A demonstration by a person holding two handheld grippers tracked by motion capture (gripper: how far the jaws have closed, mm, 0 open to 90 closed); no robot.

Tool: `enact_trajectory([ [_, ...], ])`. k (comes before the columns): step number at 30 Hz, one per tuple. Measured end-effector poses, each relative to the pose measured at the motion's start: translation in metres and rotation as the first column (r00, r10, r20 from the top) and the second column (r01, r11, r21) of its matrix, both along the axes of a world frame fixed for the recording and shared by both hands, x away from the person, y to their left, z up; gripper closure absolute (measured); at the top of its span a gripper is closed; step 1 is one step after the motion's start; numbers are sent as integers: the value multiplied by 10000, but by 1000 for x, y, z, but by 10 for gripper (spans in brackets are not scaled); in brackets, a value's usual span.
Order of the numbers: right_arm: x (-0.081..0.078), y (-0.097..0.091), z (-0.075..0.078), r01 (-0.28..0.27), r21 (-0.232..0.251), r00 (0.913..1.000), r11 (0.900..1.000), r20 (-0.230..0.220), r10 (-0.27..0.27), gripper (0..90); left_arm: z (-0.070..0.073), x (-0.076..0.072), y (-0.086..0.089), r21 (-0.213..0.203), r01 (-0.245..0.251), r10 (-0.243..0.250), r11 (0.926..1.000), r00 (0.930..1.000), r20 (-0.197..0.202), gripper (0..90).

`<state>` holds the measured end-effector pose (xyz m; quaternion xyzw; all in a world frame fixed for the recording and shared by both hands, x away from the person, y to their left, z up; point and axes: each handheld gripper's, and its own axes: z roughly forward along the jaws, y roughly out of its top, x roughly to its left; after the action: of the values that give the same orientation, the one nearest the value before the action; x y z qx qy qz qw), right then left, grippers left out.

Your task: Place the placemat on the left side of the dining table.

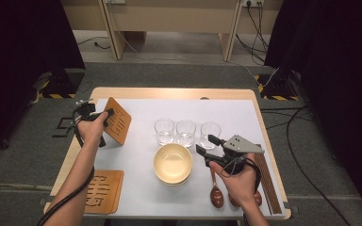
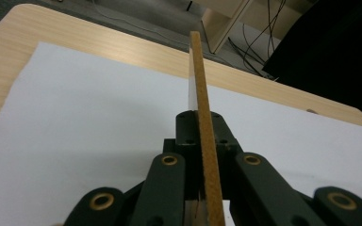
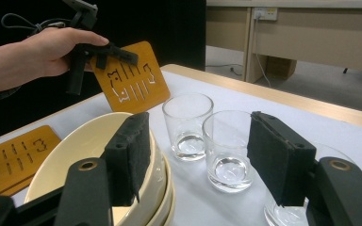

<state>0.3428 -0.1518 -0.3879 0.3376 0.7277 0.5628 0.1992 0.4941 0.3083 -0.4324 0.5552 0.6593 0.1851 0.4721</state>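
1. The left gripper (image 1: 104,117), at the left of the high view, has its jaws clenched on a wooden coaster (image 1: 117,121), held tilted above the surface (image 1: 136,188).
2. A second coaster (image 1: 102,190) lies flat at lower left.
3. The right gripper (image 1: 208,143) hovers with jaws released beside the bowl (image 1: 172,163) and three glasses (image 1: 185,132).

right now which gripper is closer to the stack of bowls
Right. The right gripper hovers open just beside the stack of bowls, by the glasses. The left gripper is far off at the table's left edge, clamped on a raised wooden coaster.
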Motion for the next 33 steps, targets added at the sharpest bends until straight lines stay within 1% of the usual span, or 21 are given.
enact_trajectory([
  [5, 0, 1, -1, -20, -32, 10000, 10000, -19, 19, 403, -3, 1, 6, 287, -117, 123, 9995, 9997, -206, 799],
  [10, 0, 2, -3, -56, -59, 10000, 10000, -48, 56, 403, -9, 1, 14, 523, -289, 312, 9982, 9986, -438, 731],
  [14, 1, 2, -4, -55, -87, 9999, 9999, -95, 54, 402, -19, 0, 21, 829, -341, 399, 9960, 9968, -699, 653],
  [15, 1, 2, -5, -57, -100, 9999, 9999, -120, 56, 403, -19, 0, 21, 829, -341, 399, 9960, 9968, -699, 630],
  [16, 1, 3, -5, -56, -77, 9999, 10000, -146, 55, 402, -26, 0, 26, 947, -452, 525, 9945, 9957, -760, 607],
  [18, 1, 3, -6, -47, -90, 9999, 9999, -131, 46, 402, -32, -1, 30, 878, -546, 616, 9946, 9949, -794, 564],
  [19, 1, 3, -6, -55, -76, 9999, 10000, -159, 54, 402, -35, -1, 33, 981, -560, 641, 9936, 9947, -805, 541],
  [20, 1, 3, -6, -55, -76, 9999, 10000, -159, 54, 402, -35, -1, 33, 981, -560, 641, 9936, 9947, -805, 514],
  [21, 1, 4, -7, -73, -79, 9998, 9999, -193, 72, 402, -39, -1, 37, 1452, -535, 667, 9880, 9939, -878, 486],
  [22, 1, 4, -7, -69, -97, 9998, 9999, -203, 67, 402, -41, -1, 39, 1711, -601, 756, 9834, 9935, -857, 476],
  [23, 1, 4, -8, -65, -112, 9997, 9999, -250, 63, 402, -42, -1, 42, 2016, -658, 852, 9772, 9924, -889, 472],
  [24, 1, 4, -8, -72, -143, 9997, 9999, -239, 69, 402, -42, -1, 42, 2016, -658, 852, 9772, 9924, -889, 459],
  [25, 1, 4, -8, -69, -158, 9997, 9999, -254, 65, 402, -44, -3, 48, 2175, -819, 1020, 9726, 9913, -828, 453],
  [27, 2, 4, -9, -72, -144, 9997, 9999, -249, 69, 401, -43, -6, 52, 2267, -864, 1073, 9701, 9909, -817, 458],
  [28, 2, 4, -9, -72, -144, 9997, 9999, -249, 69, 401, -43, -6, 52, 2267, -864, 1073, 9701, 9909, -817, 466],
  [32, 2, 4, -8, -62, -99, 9998, 9999, -215, 60, 402, -40, -22, 56, 2080, -454, 702, 9771, 9911, -1133, 595],
  [33, 1, 3, -7, -47, -136, 9998, 9999, -185, 45, 402, -39, -27, 56, 2087, -304, 577, 9775, 9903, -1261, 634],
])
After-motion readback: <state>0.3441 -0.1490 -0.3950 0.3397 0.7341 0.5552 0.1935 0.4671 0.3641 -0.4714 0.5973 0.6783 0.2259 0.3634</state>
